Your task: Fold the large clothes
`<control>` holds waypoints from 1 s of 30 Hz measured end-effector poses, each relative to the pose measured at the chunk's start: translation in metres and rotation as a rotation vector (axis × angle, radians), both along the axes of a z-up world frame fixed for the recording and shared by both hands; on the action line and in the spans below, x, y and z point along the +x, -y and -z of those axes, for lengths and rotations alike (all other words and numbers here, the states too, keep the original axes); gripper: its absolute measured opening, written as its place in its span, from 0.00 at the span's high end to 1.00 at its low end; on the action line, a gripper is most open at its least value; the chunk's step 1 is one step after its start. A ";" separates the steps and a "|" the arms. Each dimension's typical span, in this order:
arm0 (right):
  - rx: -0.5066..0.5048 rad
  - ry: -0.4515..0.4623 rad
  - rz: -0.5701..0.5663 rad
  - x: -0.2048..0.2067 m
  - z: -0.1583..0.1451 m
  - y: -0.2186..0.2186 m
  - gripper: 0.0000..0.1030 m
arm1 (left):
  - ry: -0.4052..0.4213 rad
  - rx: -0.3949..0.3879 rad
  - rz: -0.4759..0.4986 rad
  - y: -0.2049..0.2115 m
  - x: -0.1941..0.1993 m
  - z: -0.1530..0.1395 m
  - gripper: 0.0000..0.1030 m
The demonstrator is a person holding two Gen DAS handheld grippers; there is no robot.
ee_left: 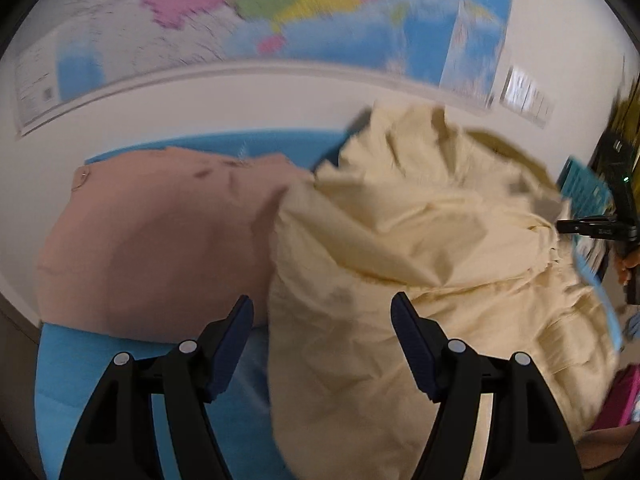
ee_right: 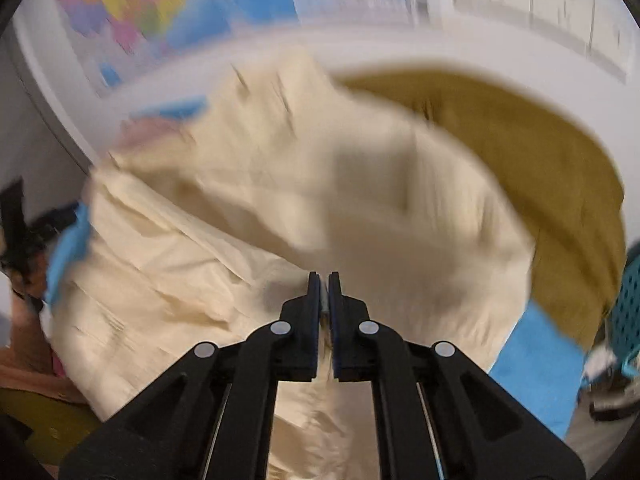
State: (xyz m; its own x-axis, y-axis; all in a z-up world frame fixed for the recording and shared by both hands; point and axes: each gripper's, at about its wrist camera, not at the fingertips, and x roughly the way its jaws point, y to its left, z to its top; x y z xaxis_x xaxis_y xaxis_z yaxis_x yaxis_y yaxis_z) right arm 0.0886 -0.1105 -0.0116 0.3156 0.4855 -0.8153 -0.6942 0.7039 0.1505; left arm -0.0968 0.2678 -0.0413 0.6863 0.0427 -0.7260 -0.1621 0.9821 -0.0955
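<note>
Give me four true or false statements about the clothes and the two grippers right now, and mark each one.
1. The left gripper stands open with nothing pinched. True.
2. The right gripper is wide open. False: it is shut on the cream garment.
3. A pinkish-tan garment lies beside the cream one on the blue sheet. True.
4. The wall behind is bare. False: a coloured map hangs there.
</note>
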 end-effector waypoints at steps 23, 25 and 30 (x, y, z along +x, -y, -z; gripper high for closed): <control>0.205 -0.399 -0.510 -0.039 -0.007 -0.324 0.66 | -0.028 -0.077 0.054 0.018 0.012 0.030 0.31; 0.258 -0.392 -0.524 -0.032 -0.015 -0.320 0.96 | -0.028 -0.095 0.054 0.015 0.012 0.034 0.31; 0.369 -0.213 -0.507 -0.021 -0.067 -0.294 0.99 | -0.021 -0.187 0.038 0.000 0.008 0.048 0.27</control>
State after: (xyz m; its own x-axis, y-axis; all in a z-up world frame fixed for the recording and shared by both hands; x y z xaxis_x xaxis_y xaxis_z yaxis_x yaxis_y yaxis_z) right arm 0.0679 0.1839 0.0555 -0.1752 0.7910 -0.5862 -0.8543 0.1739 0.4899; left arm -0.0887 0.2676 -0.0894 0.6697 -0.1203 -0.7328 -0.1290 0.9530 -0.2743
